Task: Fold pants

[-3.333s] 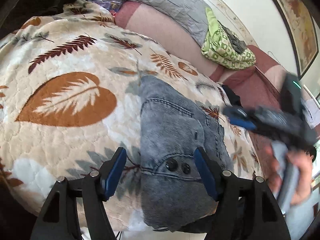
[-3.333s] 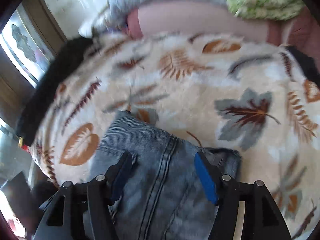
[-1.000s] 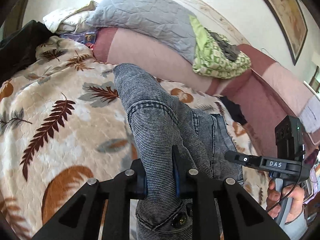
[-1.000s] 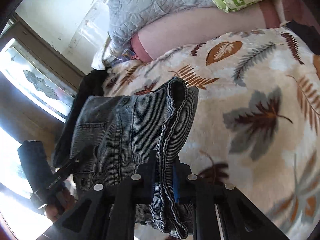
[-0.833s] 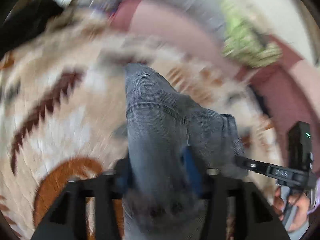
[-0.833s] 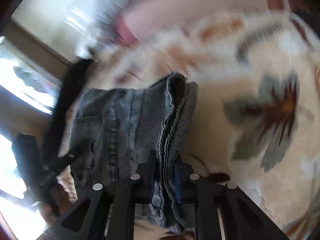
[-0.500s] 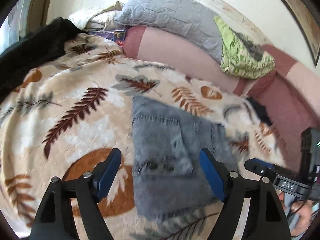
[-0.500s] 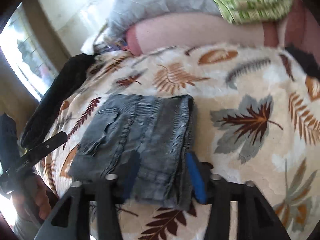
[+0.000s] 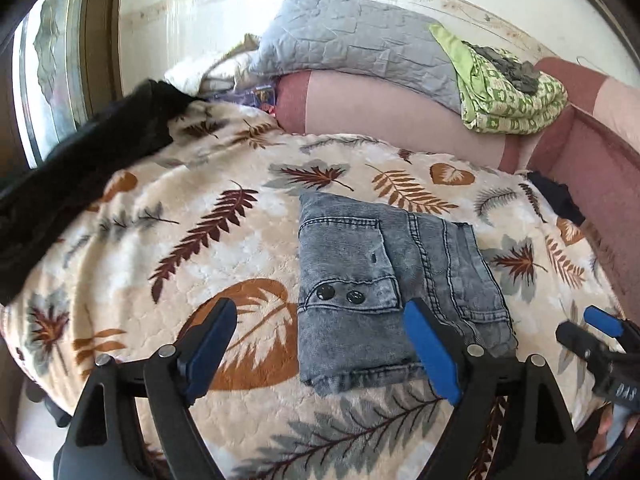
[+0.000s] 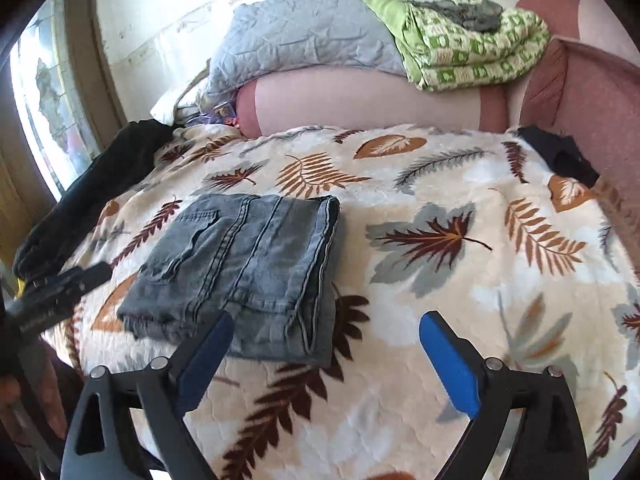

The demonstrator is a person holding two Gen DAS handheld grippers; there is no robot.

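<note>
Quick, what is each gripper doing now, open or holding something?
Left gripper: jaws opening, holding nothing; the folded pants lie free on the blanket.
Right gripper: jaws opening, empty.

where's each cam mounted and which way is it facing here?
Left wrist: on the left gripper, facing down over the bed at the folded jeans; its jaws are opening, off the jeans; right gripper at right edge.
Right wrist: on the right gripper, same downward angle, jeans to its left; jaws opening on nothing; left gripper at left edge.
Shared: jeans, leaf blanket, grey pillow, green cloth.
</note>
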